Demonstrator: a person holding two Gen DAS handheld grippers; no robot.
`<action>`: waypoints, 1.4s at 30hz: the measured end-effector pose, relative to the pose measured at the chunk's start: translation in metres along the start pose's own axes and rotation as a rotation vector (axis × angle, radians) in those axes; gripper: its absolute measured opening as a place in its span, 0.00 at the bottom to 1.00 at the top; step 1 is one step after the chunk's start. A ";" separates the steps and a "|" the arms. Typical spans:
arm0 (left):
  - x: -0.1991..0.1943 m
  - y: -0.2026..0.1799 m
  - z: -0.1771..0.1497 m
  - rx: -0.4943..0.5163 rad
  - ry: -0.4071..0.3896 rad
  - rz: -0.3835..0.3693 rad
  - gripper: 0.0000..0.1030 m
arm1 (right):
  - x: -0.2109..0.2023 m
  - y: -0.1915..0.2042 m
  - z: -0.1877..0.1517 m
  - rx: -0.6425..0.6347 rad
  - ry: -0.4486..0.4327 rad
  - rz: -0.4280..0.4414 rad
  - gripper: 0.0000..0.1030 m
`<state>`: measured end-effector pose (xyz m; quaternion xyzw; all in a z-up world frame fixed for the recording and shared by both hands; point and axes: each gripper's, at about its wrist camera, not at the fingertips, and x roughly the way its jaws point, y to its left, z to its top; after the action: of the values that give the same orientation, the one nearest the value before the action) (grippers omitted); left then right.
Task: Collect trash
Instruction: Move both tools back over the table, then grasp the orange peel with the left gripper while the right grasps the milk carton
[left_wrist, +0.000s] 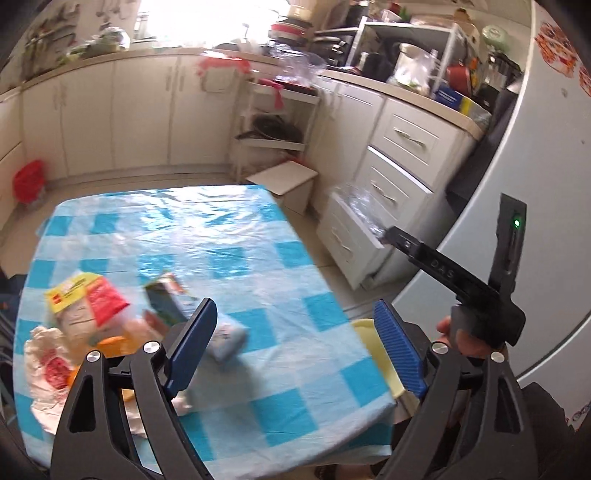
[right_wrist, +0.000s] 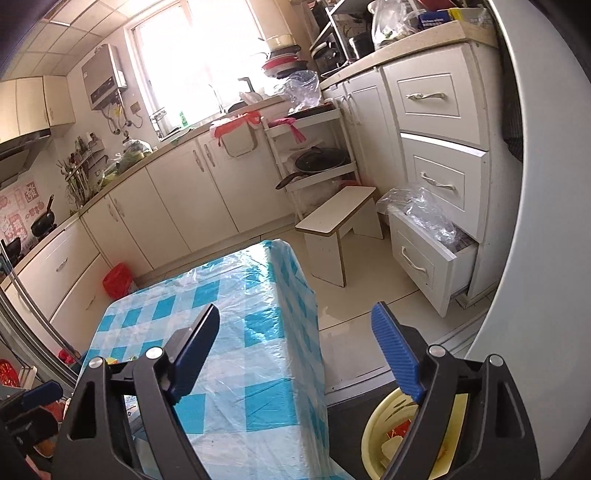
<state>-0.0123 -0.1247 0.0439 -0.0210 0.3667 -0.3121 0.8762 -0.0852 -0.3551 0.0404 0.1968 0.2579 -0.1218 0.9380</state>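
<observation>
Lying left of the spread, empty left gripper (left_wrist: 295, 336): blurred wrappers (left_wrist: 88, 299), seemingly.

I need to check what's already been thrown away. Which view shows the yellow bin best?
The right wrist view: the yellow bin shows its open top with scraps inside, partly behind the hand-held gripper. The left wrist view catches only its rim.

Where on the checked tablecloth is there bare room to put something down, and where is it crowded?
The far half of the checked tablecloth is bare, as is the near right corner by the yellow bin. The near left is crowded: snack packets, a crumpled white bag, a tissue pack.
</observation>
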 end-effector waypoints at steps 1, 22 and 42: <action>0.002 0.006 -0.001 -0.017 -0.006 0.003 0.80 | 0.004 0.007 -0.002 -0.017 0.008 0.003 0.79; -0.056 0.166 -0.036 -0.277 -0.089 0.259 0.81 | 0.016 0.071 -0.015 -0.152 0.085 0.118 0.81; 0.005 0.168 -0.054 -0.150 0.105 0.261 0.74 | 0.050 0.149 -0.078 -0.375 0.331 0.315 0.81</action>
<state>0.0443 0.0185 -0.0432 -0.0221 0.4340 -0.1678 0.8849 -0.0285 -0.1941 -0.0022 0.0749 0.3919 0.1089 0.9105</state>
